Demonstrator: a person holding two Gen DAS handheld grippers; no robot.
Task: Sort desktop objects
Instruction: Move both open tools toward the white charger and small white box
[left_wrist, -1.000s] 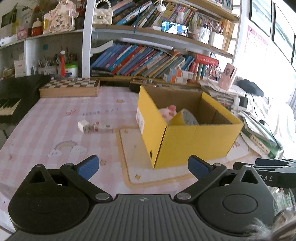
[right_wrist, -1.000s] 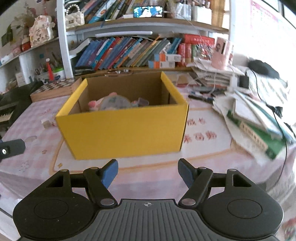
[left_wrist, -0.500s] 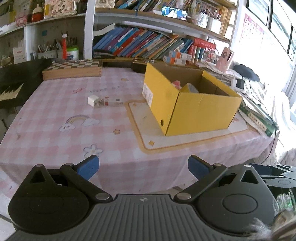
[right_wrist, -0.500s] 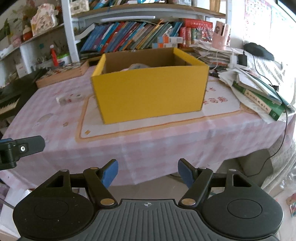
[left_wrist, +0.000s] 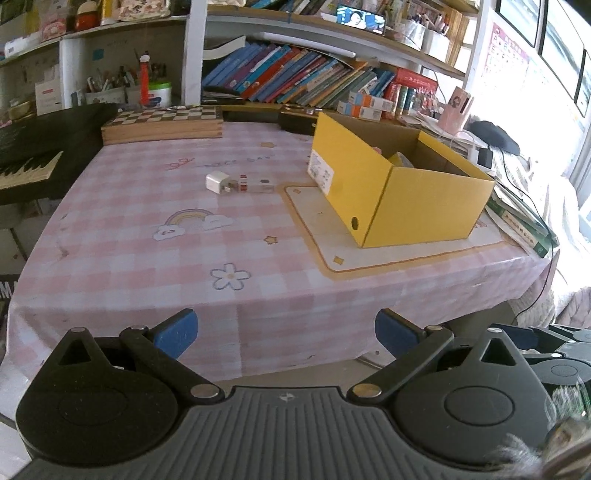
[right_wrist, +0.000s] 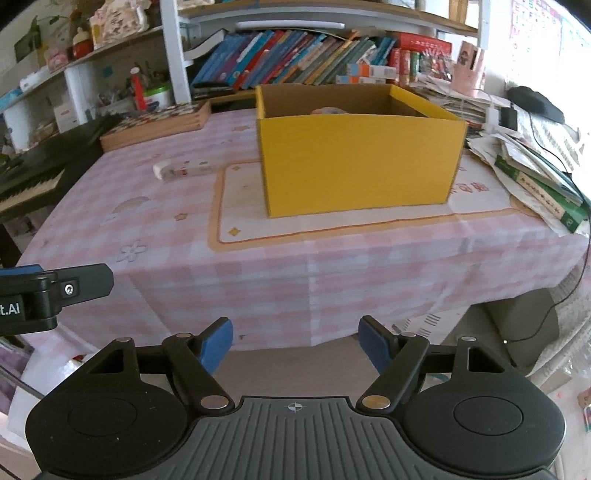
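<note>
A yellow cardboard box (left_wrist: 424, 199) stands open on the pink checked tablecloth (left_wrist: 147, 258); it also shows in the right wrist view (right_wrist: 354, 162), with a pink item barely visible inside. A white charger plug (left_wrist: 216, 182) and a small clear box (left_wrist: 256, 184) lie left of the box, also seen in the right wrist view (right_wrist: 184, 169). My left gripper (left_wrist: 286, 330) is open and empty, held back off the table's front edge. My right gripper (right_wrist: 295, 341) is open and empty, also off the front edge.
A wooden chessboard box (left_wrist: 162, 123) lies at the table's back left. A keyboard (left_wrist: 26, 170) stands left of the table. Stacked books and papers (right_wrist: 535, 177) crowd the right side. Bookshelves (left_wrist: 314, 81) rise behind. Cables (right_wrist: 561, 295) hang at the right.
Both grippers have pulled back from the box, off the front edge of the table. Both stay open and empty.
</note>
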